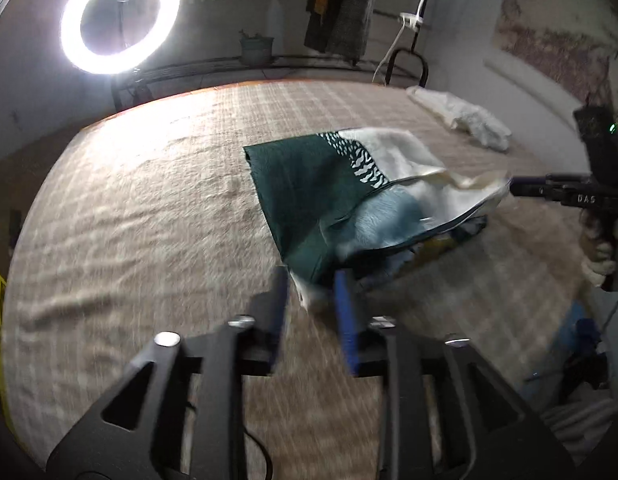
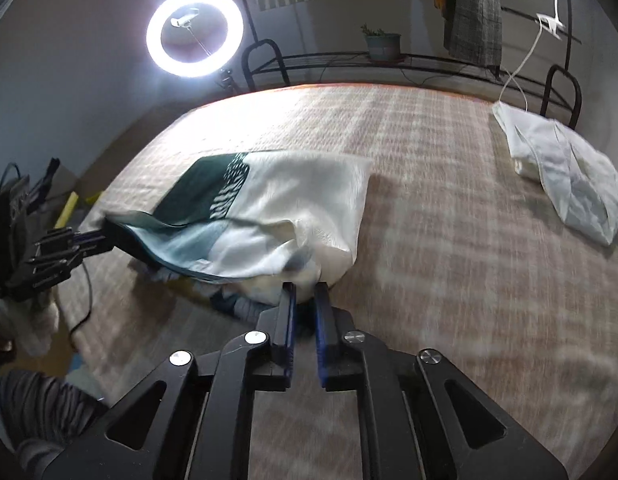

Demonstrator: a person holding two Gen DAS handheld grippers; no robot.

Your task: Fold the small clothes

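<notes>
A small garment [image 1: 317,200] in dark green, pale blue and cream lies partly folded over on a checked beige cover [image 1: 149,200]. In the left wrist view my left gripper [image 1: 311,276] stands open, with the garment's near white corner lying loosely between its blue pads. The right gripper [image 1: 521,188] reaches the garment's right edge from the side. In the right wrist view my right gripper [image 2: 305,290] has a narrow gap between its pads, and the cream edge of the garment [image 2: 269,208] lies at its tips, not pinched. The left gripper [image 2: 105,232] sits at the garment's green end.
A crumpled white cloth [image 2: 561,176] lies at the far right of the cover. A lit ring light [image 1: 119,20], a plant pot [image 2: 383,46] on a metal rack and hanging clothes stand behind. A person's sleeve [image 2: 41,404] shows at lower left.
</notes>
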